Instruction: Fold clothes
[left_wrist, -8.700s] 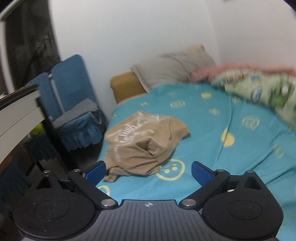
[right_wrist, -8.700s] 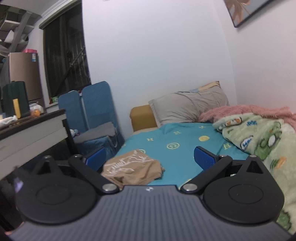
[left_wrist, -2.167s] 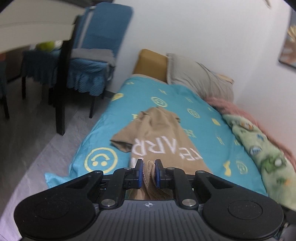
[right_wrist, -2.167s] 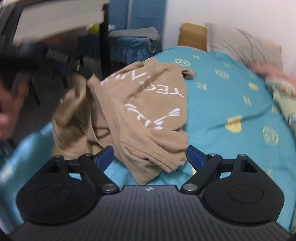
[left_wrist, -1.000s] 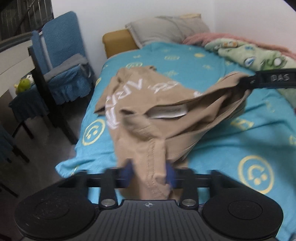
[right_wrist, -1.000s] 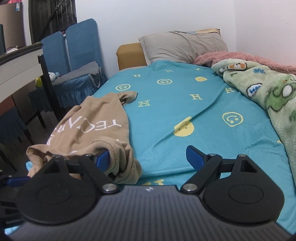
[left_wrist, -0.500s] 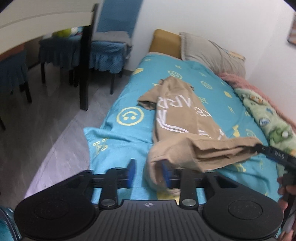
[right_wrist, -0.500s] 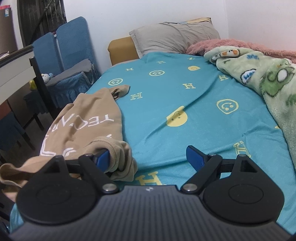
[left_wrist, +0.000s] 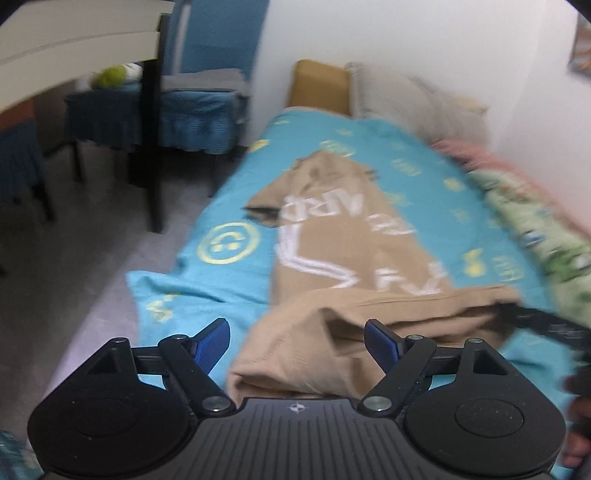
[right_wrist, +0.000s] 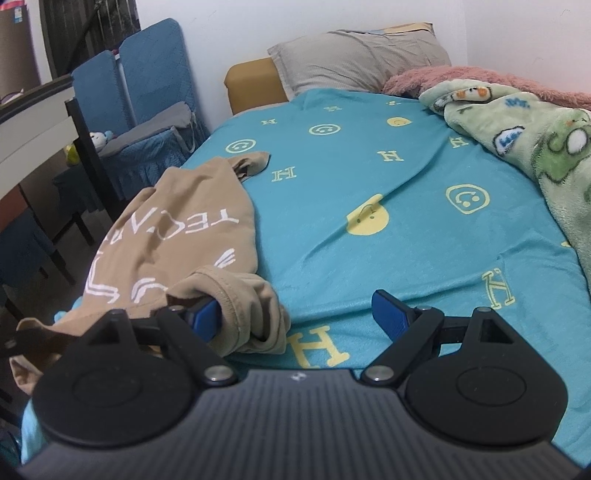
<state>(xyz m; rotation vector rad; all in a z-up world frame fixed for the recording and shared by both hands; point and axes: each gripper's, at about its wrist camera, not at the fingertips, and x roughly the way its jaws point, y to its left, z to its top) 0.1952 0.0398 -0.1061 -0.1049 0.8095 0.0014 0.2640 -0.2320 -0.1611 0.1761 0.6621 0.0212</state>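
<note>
Left wrist view (blurred): one tan shirt (left_wrist: 343, 258) is lying on the teal bedsheet (left_wrist: 417, 177), its long axis running from the near foot edge of the bed away toward the headboard, collar end pointing at the far end. White lettering is showing on the upper face. The near hem is bunching into a fold just ahead of the left gripper (left_wrist: 297, 341). Its jaws are opening, already standing wide; cloth is sitting between the blue pads but neither pad is pressing on it. One grey pillow (left_wrist: 413, 99) is resting at the head of the bed, one green blanket (left_wrist: 528, 221) is piling along the right side. One blue-covered chair (left_wrist: 199, 103) and a dark table leg (left_wrist: 153, 147) are standing on the floor to the left, clear of the bed

Right wrist view: the same shirt (right_wrist: 177, 236) is lying along the left edge of the bed, long axis running near to far, sleeve end pointing at the pillow (right_wrist: 362, 62). The right gripper (right_wrist: 297, 314) is holding its jaws wide apart; the left pad is touching the bunched hem, the right pad is hovering over bare sheet, nothing clamped. Two blue chair backs (right_wrist: 125, 85) are standing side by side at left. The blanket (right_wrist: 535, 136) is covering the right side
</note>
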